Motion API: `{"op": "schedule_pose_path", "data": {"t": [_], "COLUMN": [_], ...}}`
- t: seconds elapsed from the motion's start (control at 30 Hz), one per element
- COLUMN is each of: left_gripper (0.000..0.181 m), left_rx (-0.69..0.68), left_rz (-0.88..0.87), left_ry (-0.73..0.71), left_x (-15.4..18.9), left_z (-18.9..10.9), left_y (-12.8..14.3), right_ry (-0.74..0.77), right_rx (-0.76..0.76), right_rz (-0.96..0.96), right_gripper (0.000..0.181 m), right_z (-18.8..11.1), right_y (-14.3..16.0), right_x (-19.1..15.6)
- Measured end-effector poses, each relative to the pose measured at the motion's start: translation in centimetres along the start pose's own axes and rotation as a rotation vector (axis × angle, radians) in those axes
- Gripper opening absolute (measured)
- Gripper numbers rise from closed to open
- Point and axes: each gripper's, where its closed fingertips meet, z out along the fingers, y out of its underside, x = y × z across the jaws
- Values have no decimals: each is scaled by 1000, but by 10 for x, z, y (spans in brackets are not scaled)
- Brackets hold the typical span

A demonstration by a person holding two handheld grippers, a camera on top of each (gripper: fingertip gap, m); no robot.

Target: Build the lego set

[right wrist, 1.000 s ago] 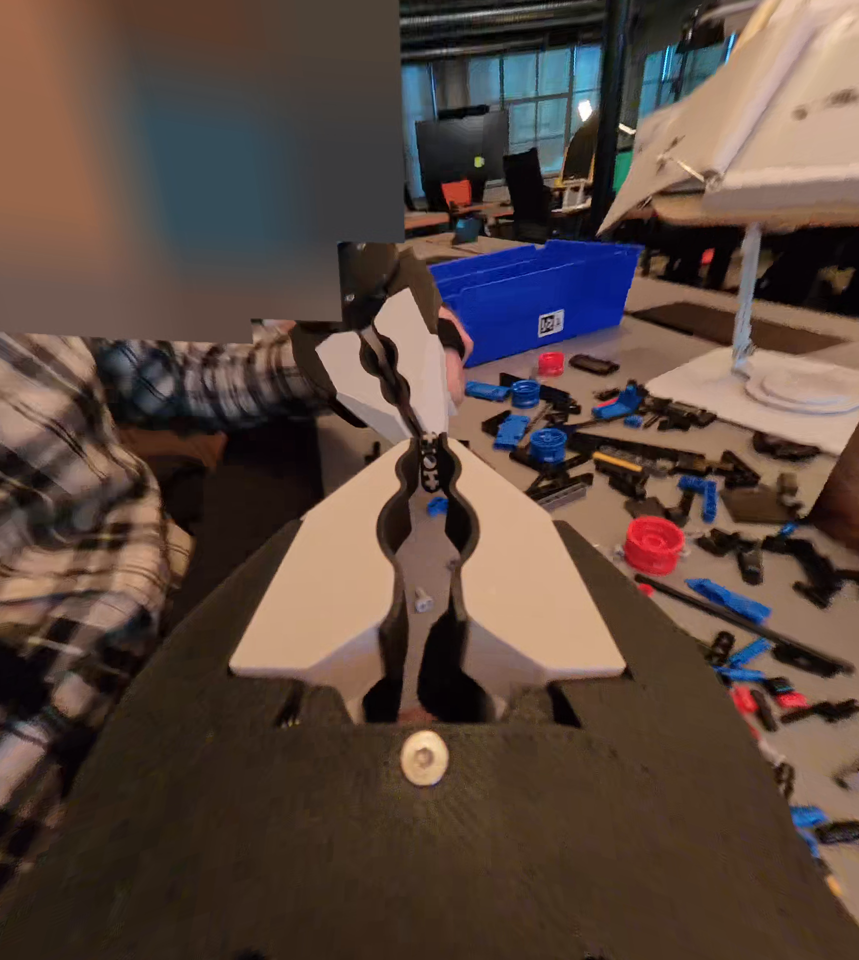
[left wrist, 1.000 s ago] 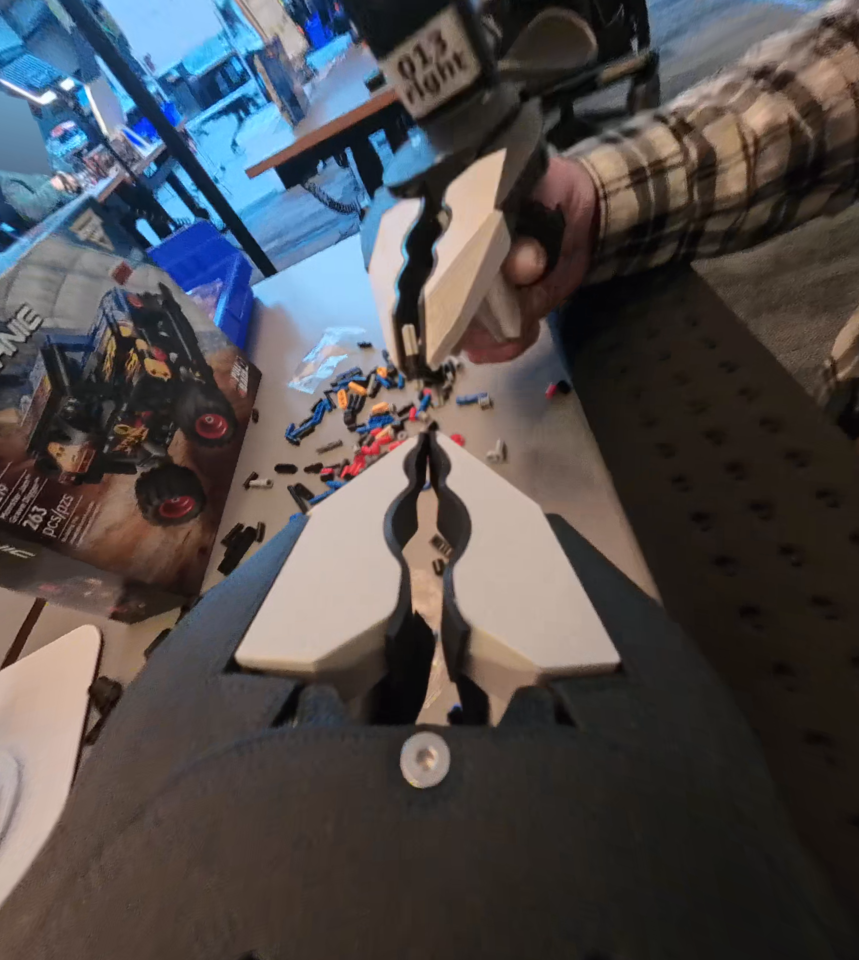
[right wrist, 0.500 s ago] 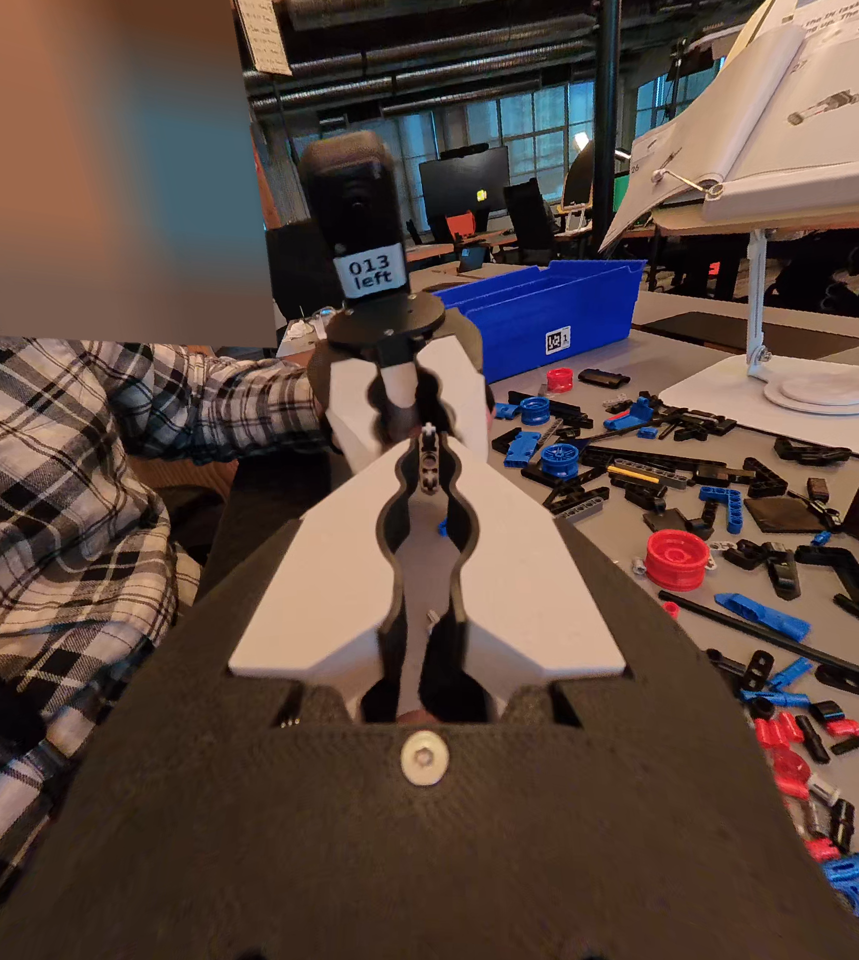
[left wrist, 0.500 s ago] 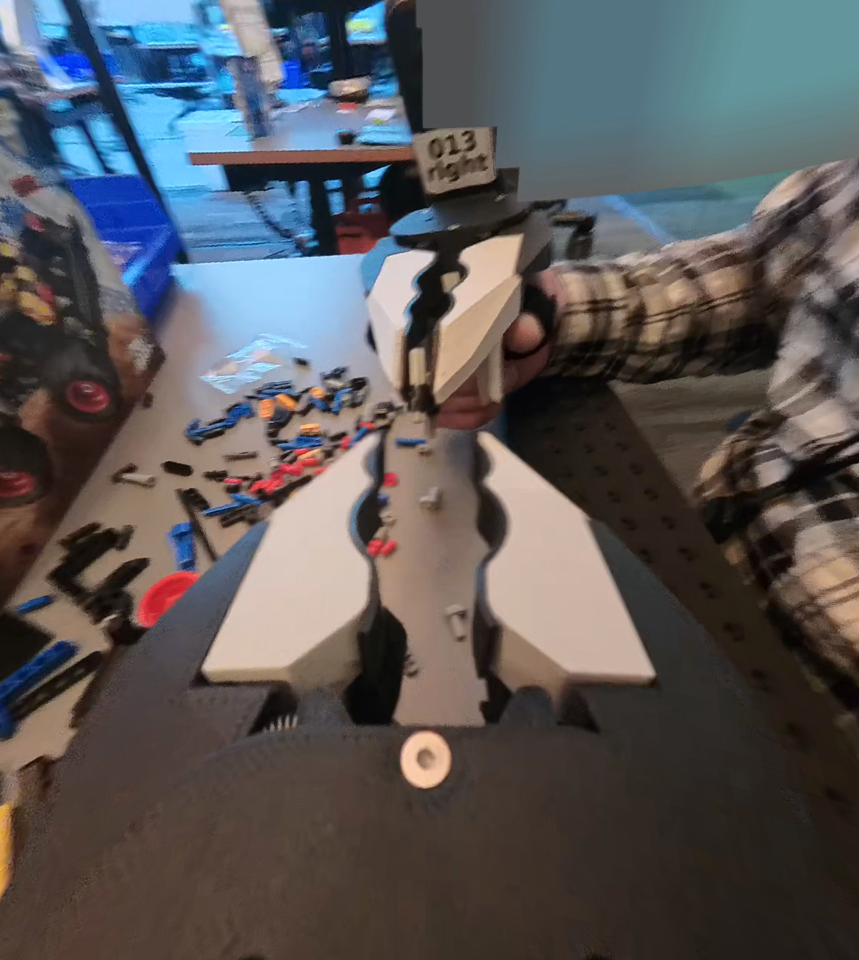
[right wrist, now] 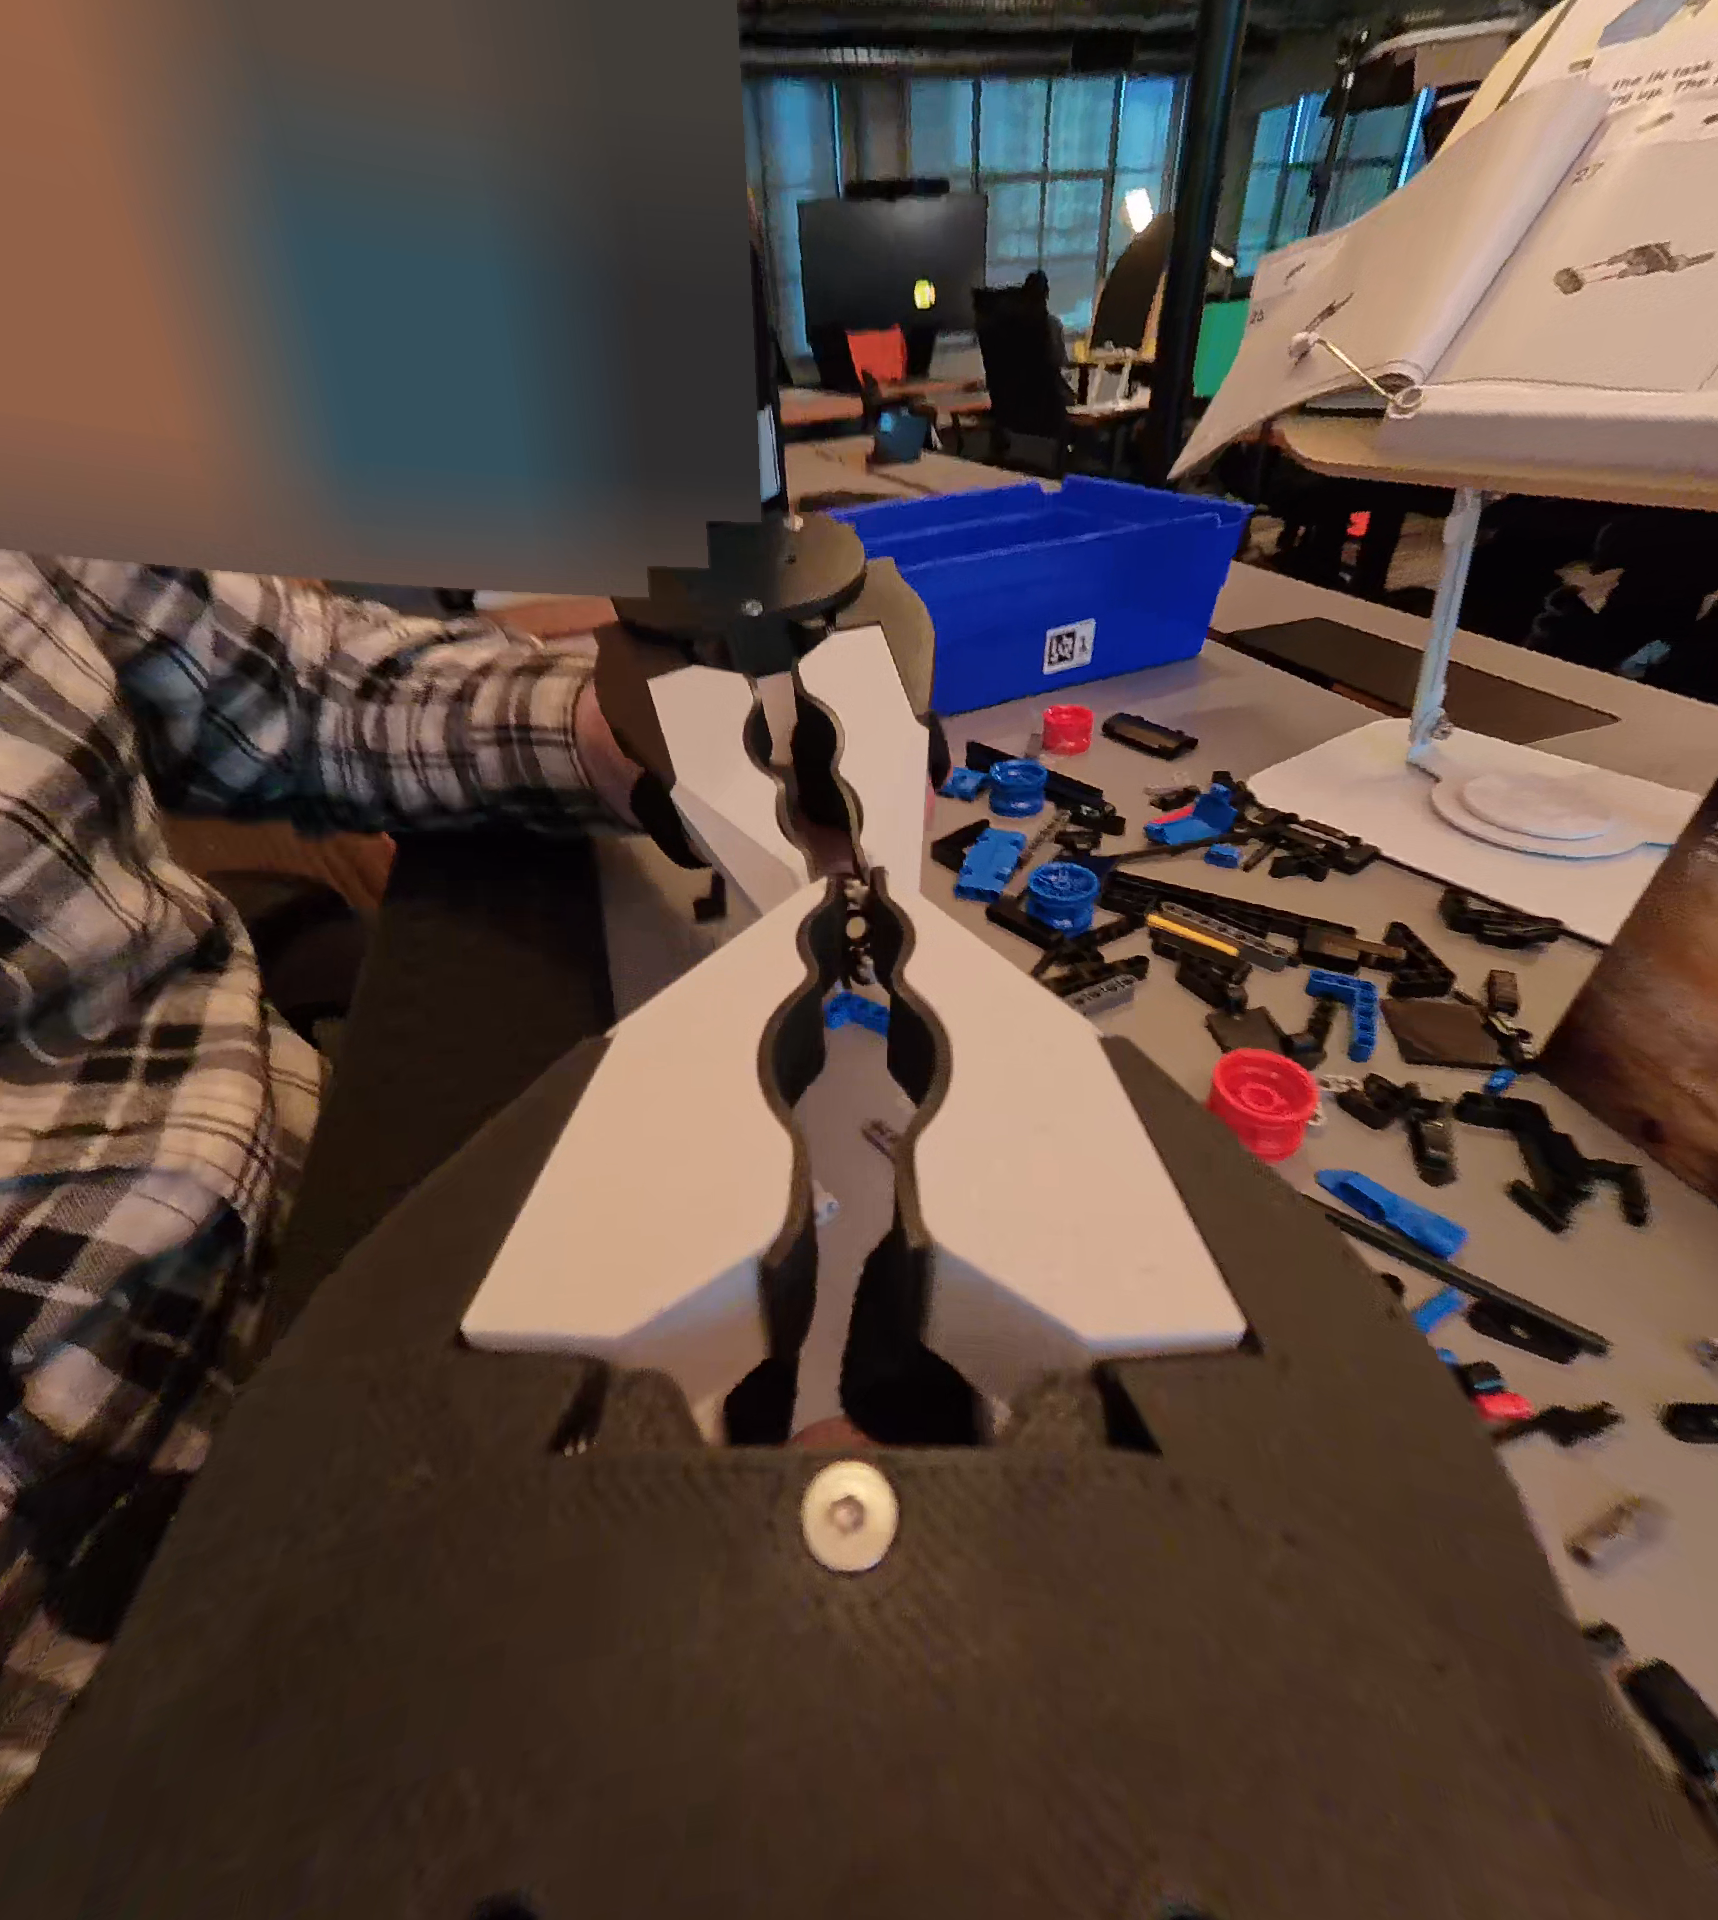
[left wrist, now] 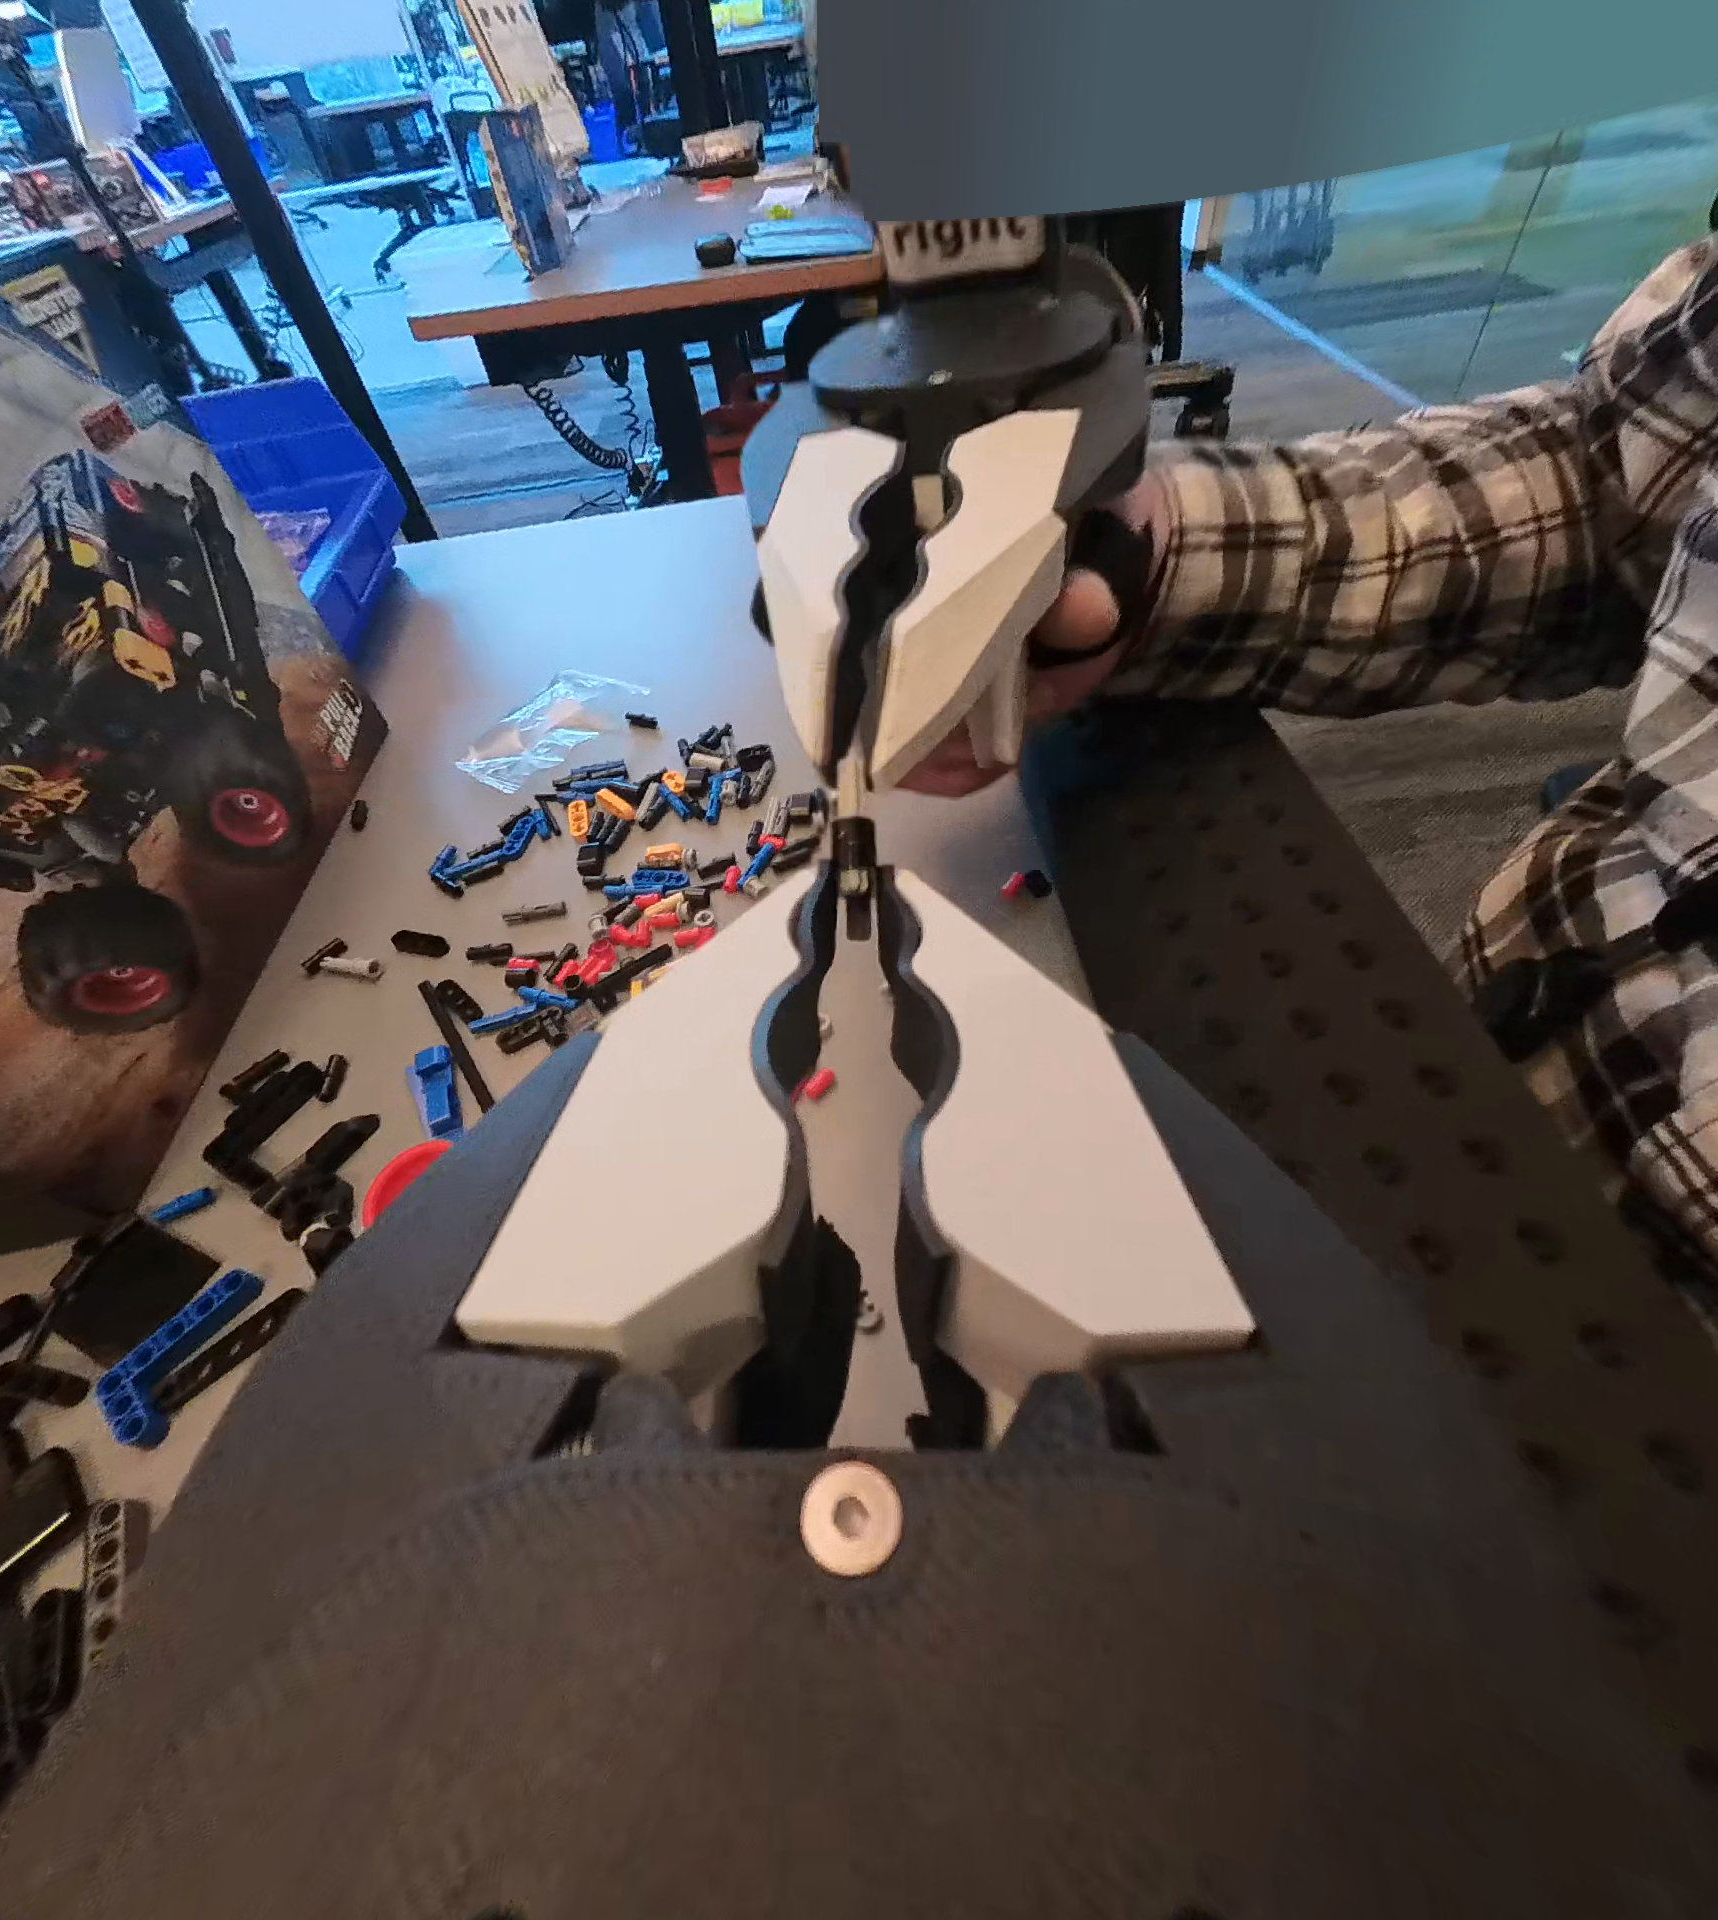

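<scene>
In the left wrist view the left gripper (left wrist: 853, 883), two white wedge-shaped fingers on a dark printed body, sat at frame centre with its tips pinched on a small dark connector piece (left wrist: 852, 844) that stuck out just past them. Directly above, the right gripper (left wrist: 847, 764) pointed down at it, closed on a thin pale peg (left wrist: 847, 798) whose end nearly met the dark piece; whether they touched could not be told. The right wrist view showed the same meeting at mid-frame, the right gripper (right wrist: 860, 902) clamped on a small black-and-grey part. Loose blue, black and red plastic pieces (left wrist: 626, 862) lay scattered on the grey tabletop (left wrist: 564, 613) at left centre, beside the printed cardboard set box (left wrist: 86, 790); an open instruction booklet (right wrist: 1520, 260) stood on a stand at upper right. The step in hand looked like mating the two small parts in mid-air. The next move probably called for lining their axes up squarely, then pressing them together without the pieces twisting in either grip.
</scene>
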Motion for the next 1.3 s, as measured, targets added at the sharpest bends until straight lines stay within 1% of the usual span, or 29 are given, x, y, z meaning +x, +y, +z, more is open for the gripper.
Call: {"op": "schedule_pose_path", "data": {"t": [0.13, 0.3, 0.43, 0.53, 0.63, 0.67, 0.77, 0.83, 0.97, 1.03, 1.2, 1.3], "left_gripper": [6, 5, 5, 5, 6, 6, 6, 6, 6, 5, 5, 5], "left_rx": [-31, -98, -168, -193, -178, -194, -295, -338, -377, -390, -398, -412], "left_rz": [39, 136, 202, 178, 29, 30, 113, 119, 108, 94, 123, 139], "left_ry": [-7, -41, -68, -74, -11, 0, -1, 12, 28, 44, 31, 46], "left_x": [1, 4, 4, -1, 1, 3, 9, 11, 11, 12, 8, 10], "left_z": [1, 7, 11, 14, 17, 19, 29, 34, 38, 39, 38, 38], "left_y": [4, 13, 21, 28, 31, 36, 57, 68, 79, 82, 80, 81], "right_ry": [12, 18, 32, 59, 62, 35, 5, -8, -18, -21, -7, -5], "right_rx": [-65, -163, -281, -347, -390, -426, -549, -593, -594, -598, -562, -574], "right_rz": [-55, -124, -206, -233, -235, -209, -196, -186, -93, -91, -32, -11], "right_gripper": [3, 3, 2, 2, 2, 3, 2, 2, 3, 3, 3, 3], "right_z": [0, 0, 3, 4, 2, 0, -4, -5, -6, -7, -17, -23], "right_y": [5, 16, 26, 33, 36, 41, 66, 77, 89, 93, 95, 102], "right_x": [-3, -6, -8, -3, 2, 0, 0, -1, 2, 2, 7, 5]}}
